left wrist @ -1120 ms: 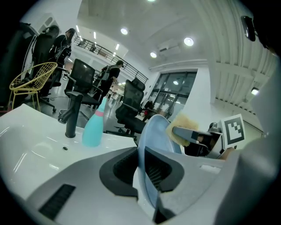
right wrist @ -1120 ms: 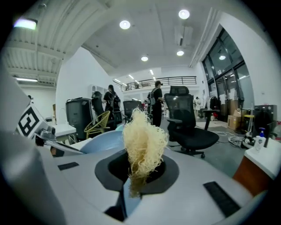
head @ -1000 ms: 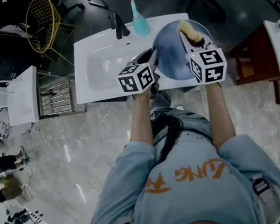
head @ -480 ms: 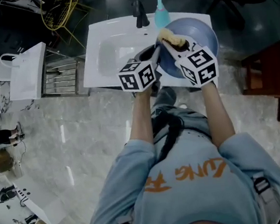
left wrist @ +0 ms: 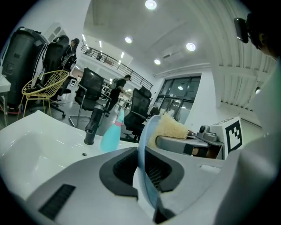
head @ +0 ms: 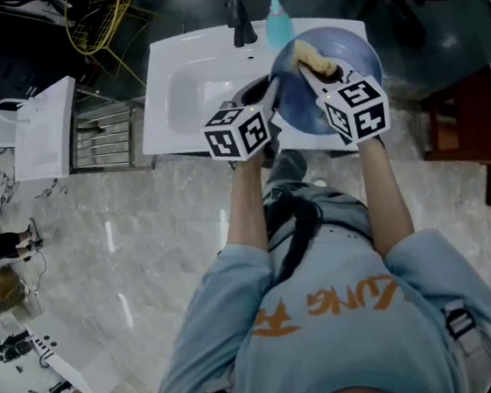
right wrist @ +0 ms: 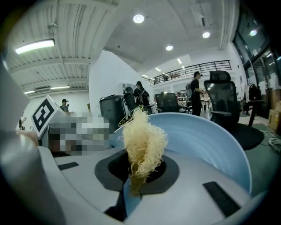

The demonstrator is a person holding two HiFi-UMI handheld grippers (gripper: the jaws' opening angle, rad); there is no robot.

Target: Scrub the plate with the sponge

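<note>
The left gripper (left wrist: 147,173) has its grey jaws clenched on the rim of the plate (left wrist: 141,145). The dark ribbed pads press on both faces of the thin, pale blue edge, which stands nearly upright between them. The right gripper (right wrist: 138,169) grasps the sponge (right wrist: 142,143), a pale yellow, fibrous tuft with frayed strands that rises out of the dark pad recess.

The plate is round, smooth and glossy, with a shallow dished face turned toward the right gripper. The sponge lies against that face near the plate's far rim.

The sink (head: 190,92) is white and rectangular with rounded corners and a shallow bowl. The plate is held above the sink's right end, tilted on edge. A black faucet (head: 237,25) stands at the sink's back edge, and a teal plastic bottle (head: 277,22) stands just right of it, close behind the plate.

The sponge's base is buried between the right jaws. The plate's near rim is covered by the left jaws and, in the head view, by both marker cubes. Whether the plate touches the sink cannot be made out.
</note>
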